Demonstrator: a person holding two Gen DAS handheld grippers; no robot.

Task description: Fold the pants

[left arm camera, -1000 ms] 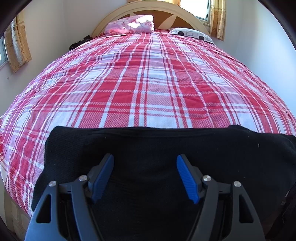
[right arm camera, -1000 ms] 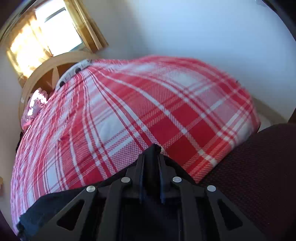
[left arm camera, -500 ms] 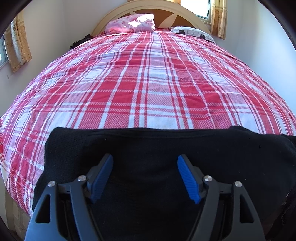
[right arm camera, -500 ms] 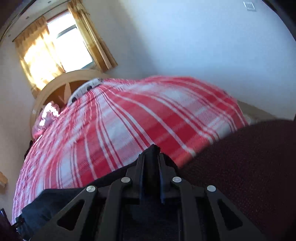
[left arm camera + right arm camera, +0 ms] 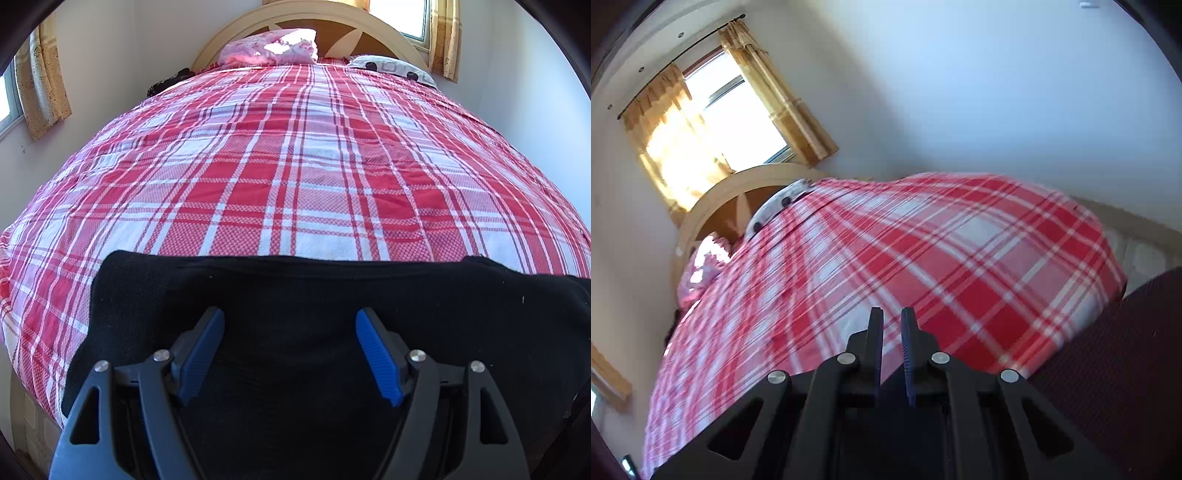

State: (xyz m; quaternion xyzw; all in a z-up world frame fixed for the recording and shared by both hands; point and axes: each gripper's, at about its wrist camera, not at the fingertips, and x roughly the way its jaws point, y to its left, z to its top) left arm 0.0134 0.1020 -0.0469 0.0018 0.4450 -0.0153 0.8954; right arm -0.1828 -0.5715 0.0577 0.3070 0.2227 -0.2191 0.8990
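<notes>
From the left wrist we see the black pants [image 5: 295, 306] lying flat across the near edge of the red plaid bedspread [image 5: 295, 177], and our left gripper [image 5: 290, 354] hangs over them, blue fingers [image 5: 199, 354] spread wide, holding nothing. On the right wrist, our right gripper [image 5: 891, 347] is tilted up over the bed — jaws opening, a narrow gap with nothing between them.

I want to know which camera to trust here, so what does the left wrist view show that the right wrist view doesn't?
Only the left wrist view shows the black pants lying flat on the bed's near edge, with the left gripper open above them. Only the right wrist view shows the right gripper, its jaws opening with nothing between them, and a maroon sleeve. Both share the red plaid bedspread, headboard and curtained window.
</notes>
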